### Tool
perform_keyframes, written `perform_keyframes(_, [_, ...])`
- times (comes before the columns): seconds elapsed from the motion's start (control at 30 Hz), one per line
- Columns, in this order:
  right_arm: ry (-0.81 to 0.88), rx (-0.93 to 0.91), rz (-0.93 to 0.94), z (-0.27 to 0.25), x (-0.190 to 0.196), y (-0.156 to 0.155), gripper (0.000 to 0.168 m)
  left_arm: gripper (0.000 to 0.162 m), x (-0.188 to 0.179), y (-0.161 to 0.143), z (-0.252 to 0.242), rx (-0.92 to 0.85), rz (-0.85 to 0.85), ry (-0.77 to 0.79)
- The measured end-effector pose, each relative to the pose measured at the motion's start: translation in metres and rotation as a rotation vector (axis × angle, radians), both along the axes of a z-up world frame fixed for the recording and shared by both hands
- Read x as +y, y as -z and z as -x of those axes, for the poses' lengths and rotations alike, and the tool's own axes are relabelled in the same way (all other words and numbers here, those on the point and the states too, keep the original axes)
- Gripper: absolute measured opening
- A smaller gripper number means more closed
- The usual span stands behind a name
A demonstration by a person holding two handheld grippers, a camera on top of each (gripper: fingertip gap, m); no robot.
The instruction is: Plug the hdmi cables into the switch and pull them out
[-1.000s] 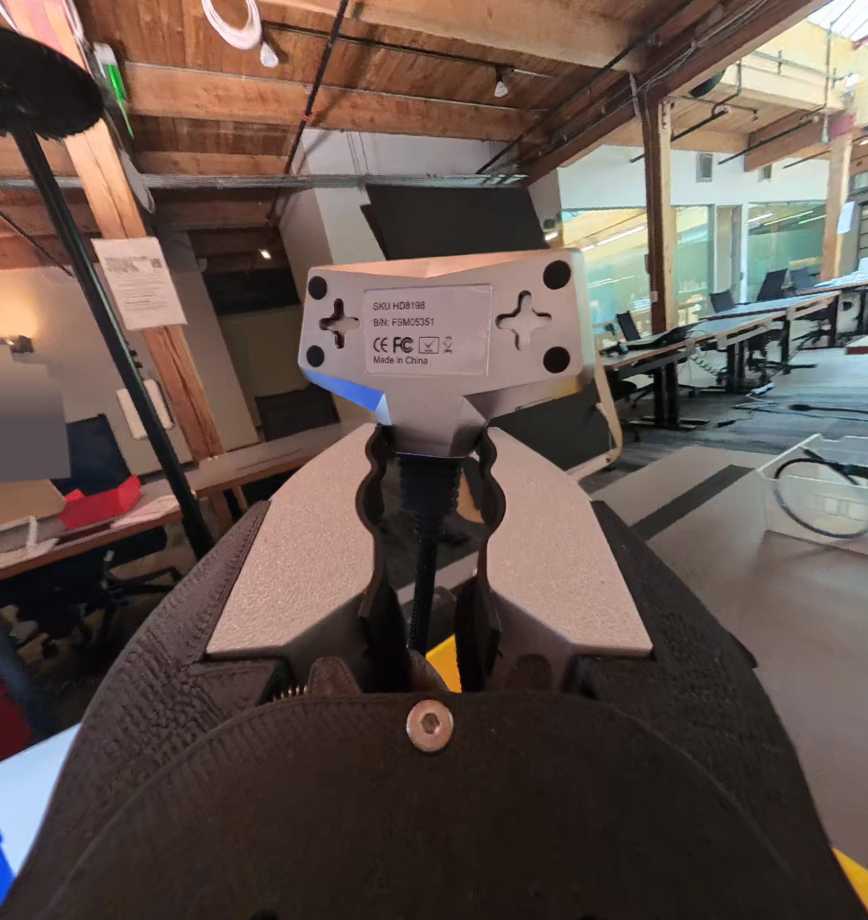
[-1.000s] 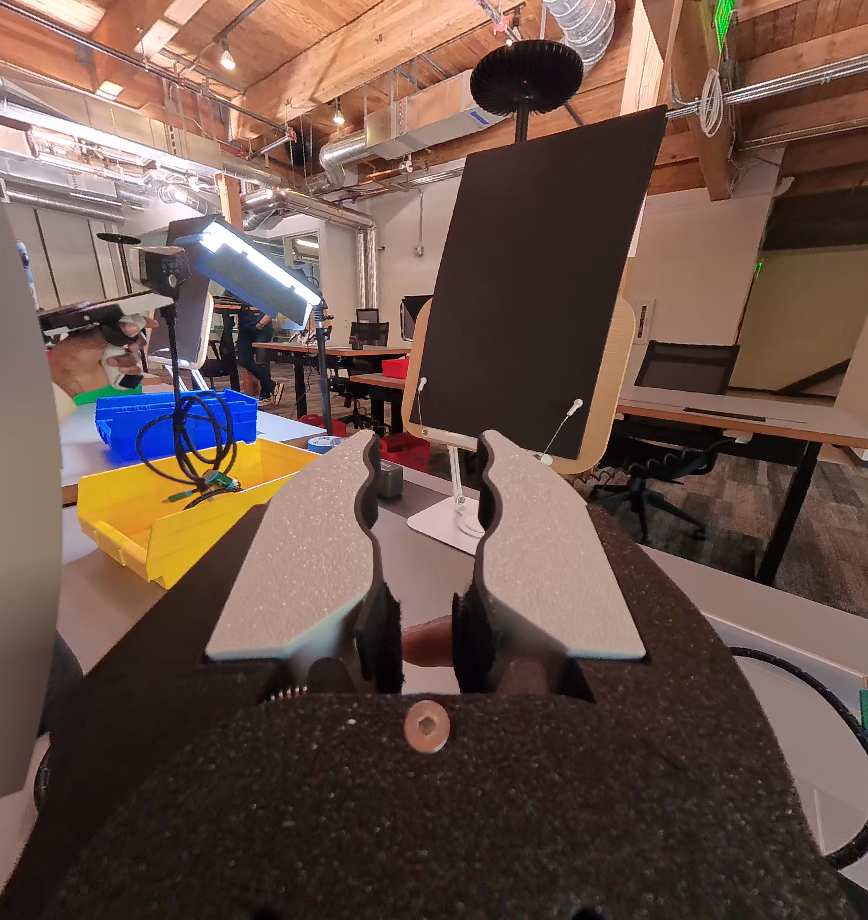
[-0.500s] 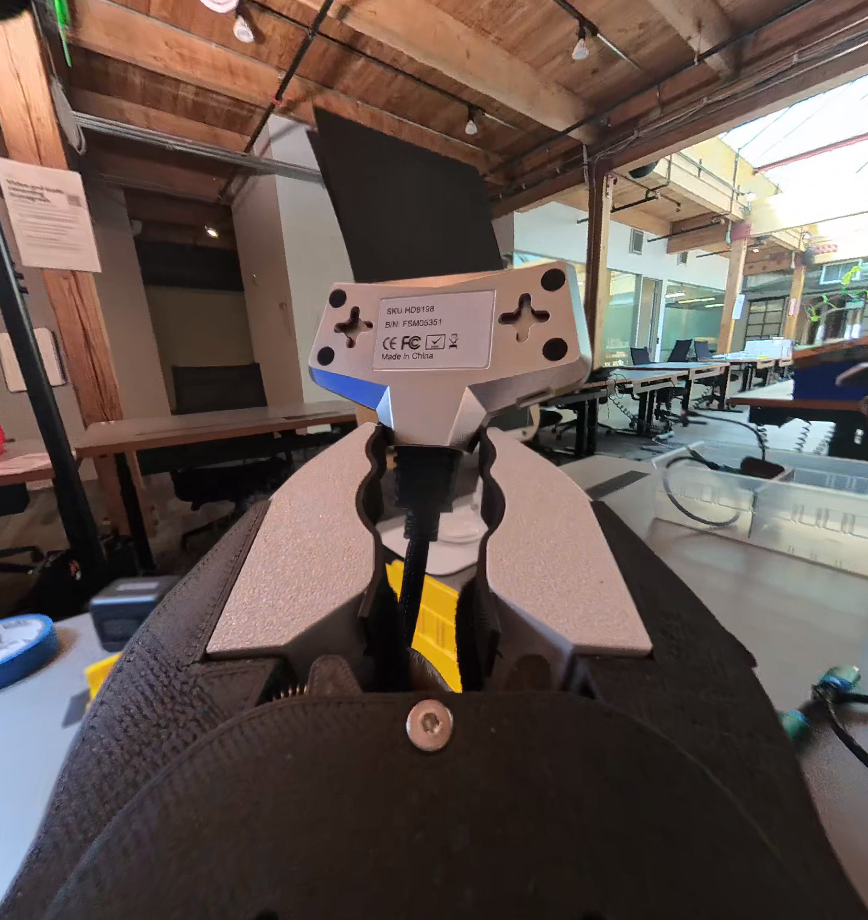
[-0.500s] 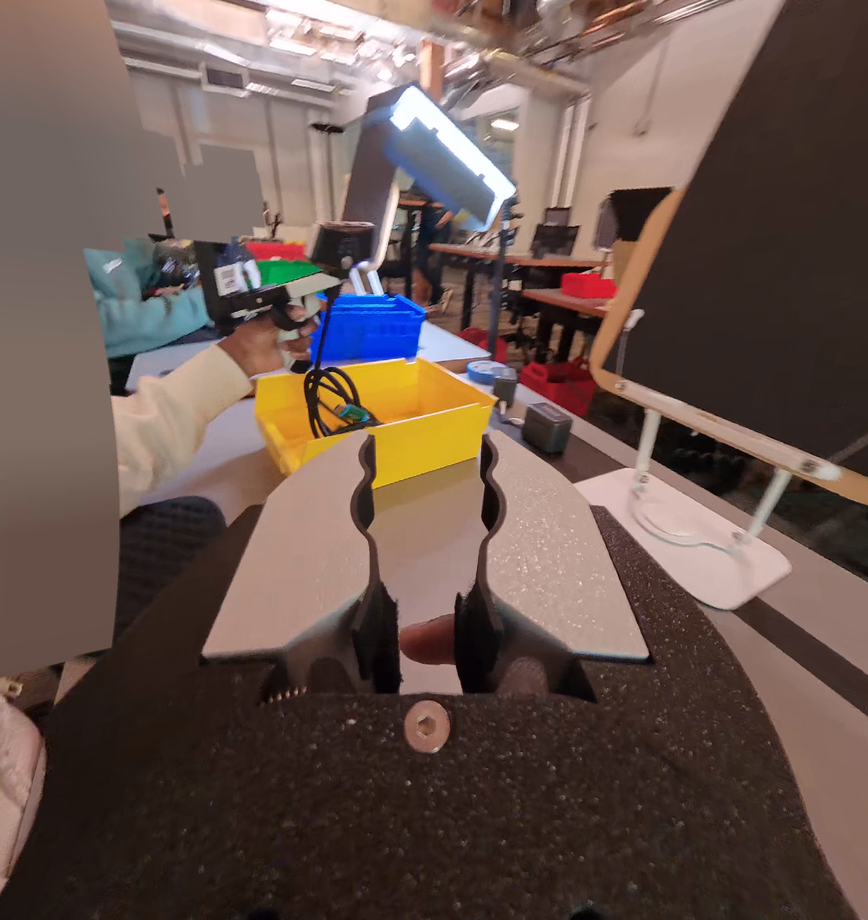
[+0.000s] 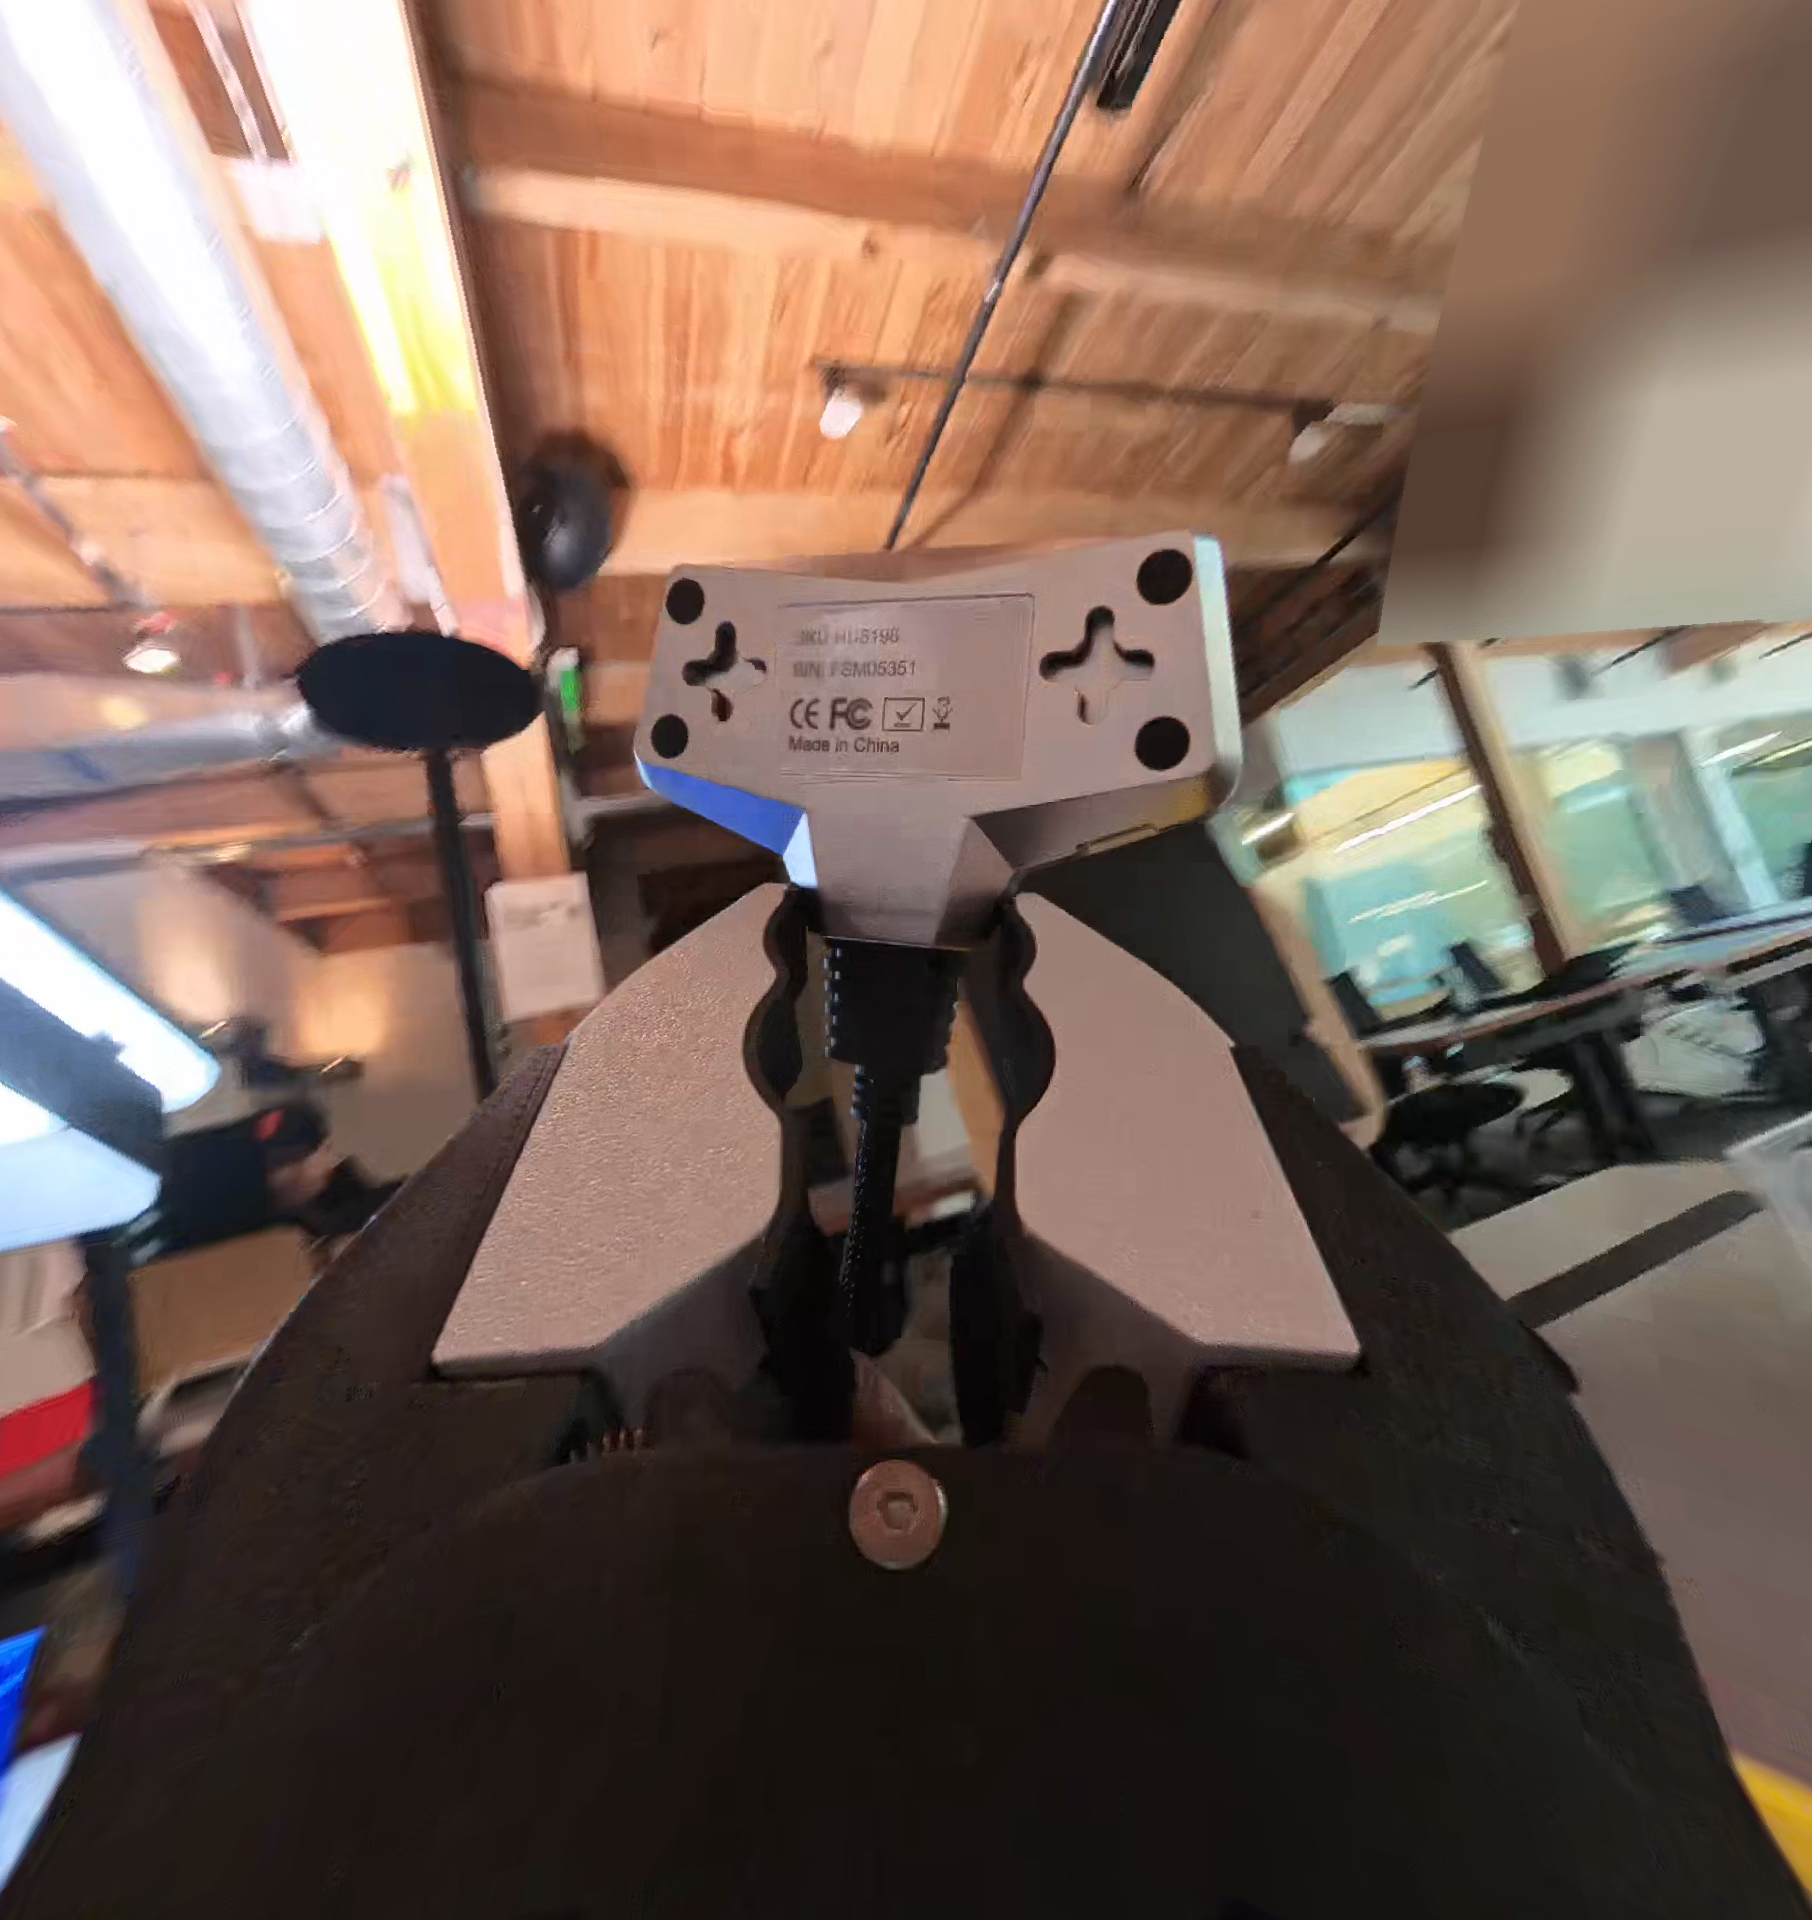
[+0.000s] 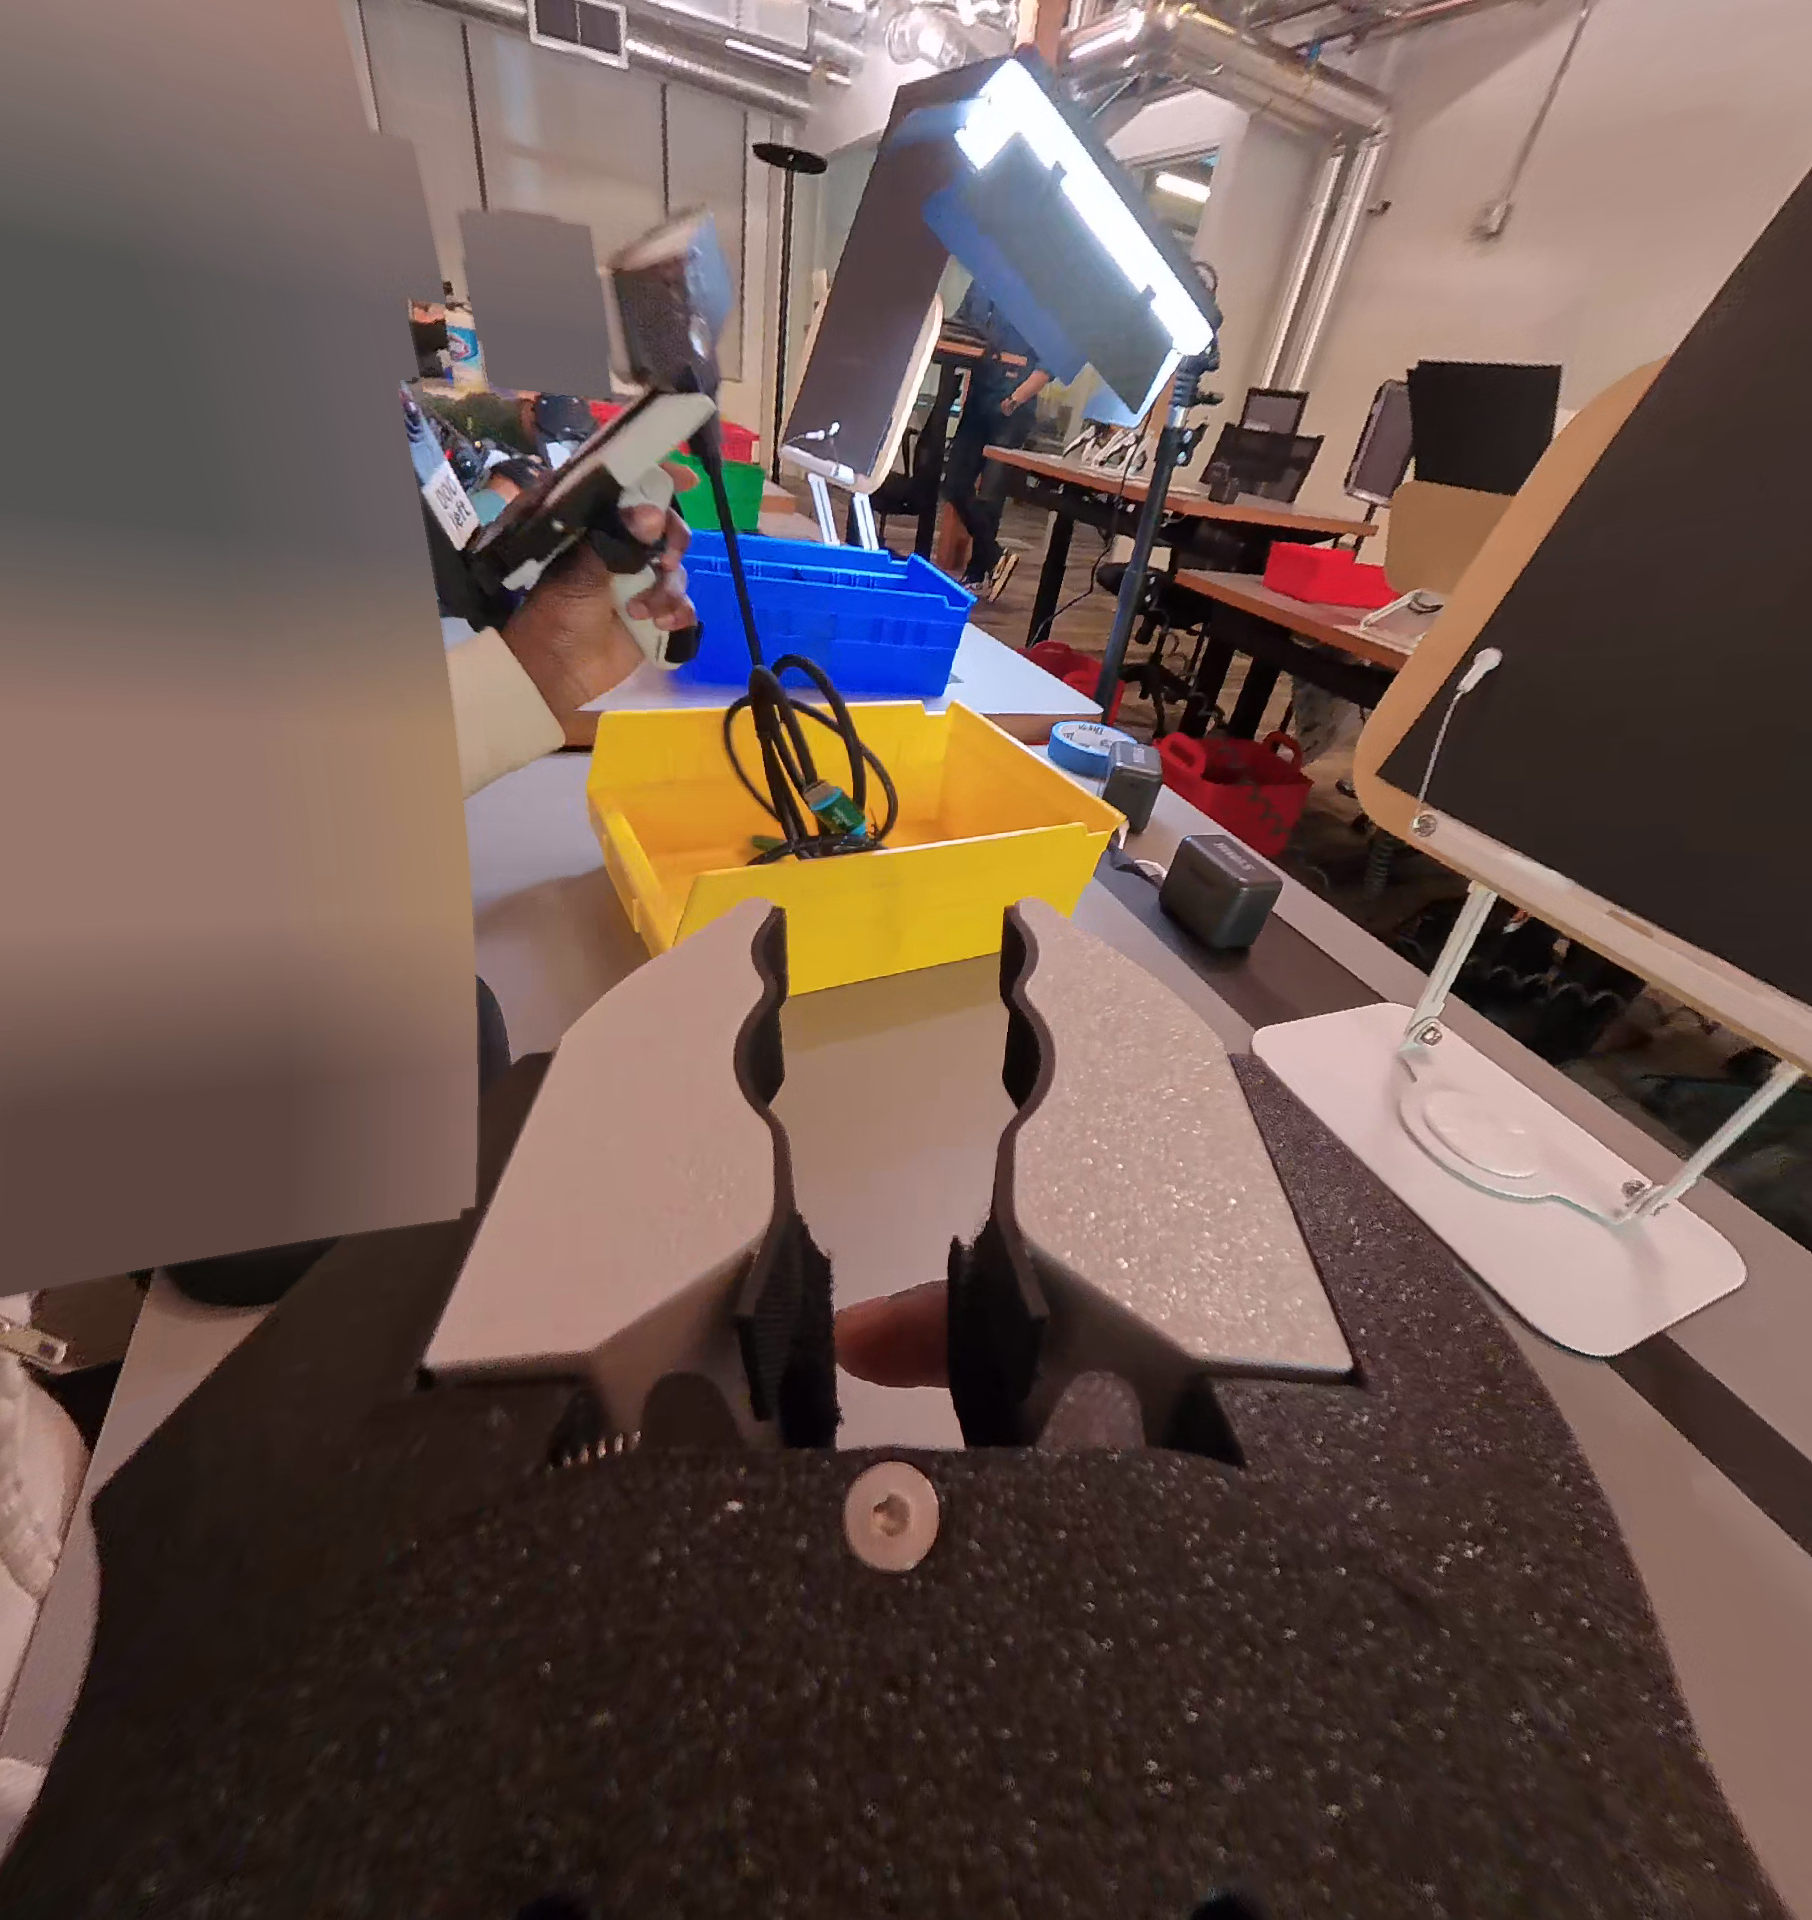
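The left gripper, fingers clenched on the switch, holds it aloft with one hdmi cable trailing into the yellow bin, so probably the right gripper, fingers parted and empty, must next fetch a plug.

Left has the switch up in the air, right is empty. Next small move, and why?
Probably send the right hand-held gripper, open and empty, to the yellow bin: spare HDMI cable plugs lie there, and the switch hangs raised in the left hand-held gripper.
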State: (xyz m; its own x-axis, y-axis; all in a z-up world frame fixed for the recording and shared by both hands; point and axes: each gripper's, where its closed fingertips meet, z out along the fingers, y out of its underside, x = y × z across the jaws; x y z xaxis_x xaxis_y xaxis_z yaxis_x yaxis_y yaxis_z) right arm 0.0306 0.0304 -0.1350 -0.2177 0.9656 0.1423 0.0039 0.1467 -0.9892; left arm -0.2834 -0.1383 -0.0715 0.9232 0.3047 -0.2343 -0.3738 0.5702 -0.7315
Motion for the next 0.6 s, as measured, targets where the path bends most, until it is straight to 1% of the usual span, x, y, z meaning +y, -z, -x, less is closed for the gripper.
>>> perform_keyframes(0.07, [0.011, 0.017, -0.004, -0.003, 0.003, -0.004, 0.038, 0.035, 0.000, -0.014, -0.019, 0.031, -0.037, 0.124])
perform_keyframes(0.1, [0.015, 0.020, -0.003, -0.004, 0.004, -0.004, 0.038, 0.035, 0.007, -0.011, -0.014, -0.005, 0.009, 0.117])
perform_keyframes(0.2, [0.022, 0.023, 0.009, -0.007, 0.006, -0.003, 0.038, 0.035, 0.040, 0.029, 0.024, -0.212, 0.305, 0.009])
perform_keyframes(0.27, [0.021, 0.019, 0.017, -0.008, 0.007, -0.001, 0.038, 0.035, 0.056, 0.053, 0.041, -0.357, 0.474, 0.014])
perform_keyframes(0.33, [0.026, 0.012, 0.015, -0.009, 0.007, 0.001, 0.038, 0.036, 0.072, 0.084, 0.052, -0.456, 0.712, 0.043])
perform_keyframes(0.4, [0.034, 0.013, 0.008, -0.011, 0.007, 0.001, 0.038, 0.036, 0.081, 0.123, 0.064, -0.497, 0.992, 0.020])
perform_keyframes(0.5, [0.053, 0.023, 0.010, -0.016, 0.010, 0.000, 0.038, 0.037, 0.085, 0.171, 0.073, -0.483, 1.304, -0.038])
perform_keyframes(0.53, [0.058, 0.025, 0.015, -0.017, 0.011, 0.000, 0.038, 0.036, 0.086, 0.183, 0.073, -0.488, 1.374, -0.042])
perform_keyframes(0.6, [0.068, 0.027, 0.026, -0.019, 0.015, 0.001, 0.038, 0.037, 0.090, 0.196, 0.073, -0.502, 1.436, -0.043])
